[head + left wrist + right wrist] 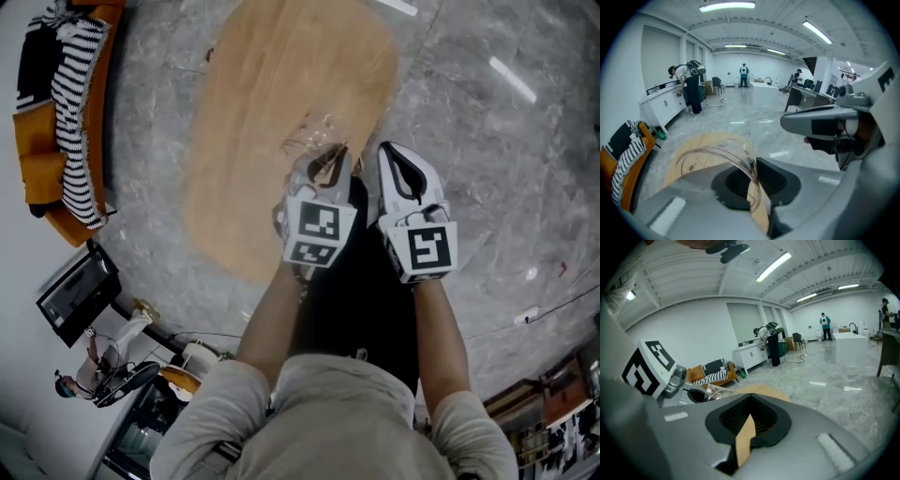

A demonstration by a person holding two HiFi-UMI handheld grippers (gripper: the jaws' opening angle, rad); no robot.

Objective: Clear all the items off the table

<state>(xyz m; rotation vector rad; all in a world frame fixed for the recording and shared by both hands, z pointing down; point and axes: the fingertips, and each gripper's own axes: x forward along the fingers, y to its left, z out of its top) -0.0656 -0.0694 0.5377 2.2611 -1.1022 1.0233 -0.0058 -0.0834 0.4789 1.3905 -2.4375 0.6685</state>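
Note:
A clear plastic cup (314,142) hangs over the near edge of the oval wooden table (262,103), and my left gripper (328,159) is shut on its rim. In the left gripper view the cup's thin wall (719,157) is pinched between the dark jaws of the left gripper (757,197), with the table top (689,164) below it. My right gripper (392,155) is held just right of the left one, shut with nothing in it. In the right gripper view only a thin slit shows between the jaws of the right gripper (745,434). The cup (708,391) shows there at the left.
An orange sofa (37,150) with a striped cloth (75,103) stands at the far left. A monitor (77,295) and other gear lie on the floor at lower left. A cable (548,305) runs across the grey marble floor at right. People stand far off (744,75).

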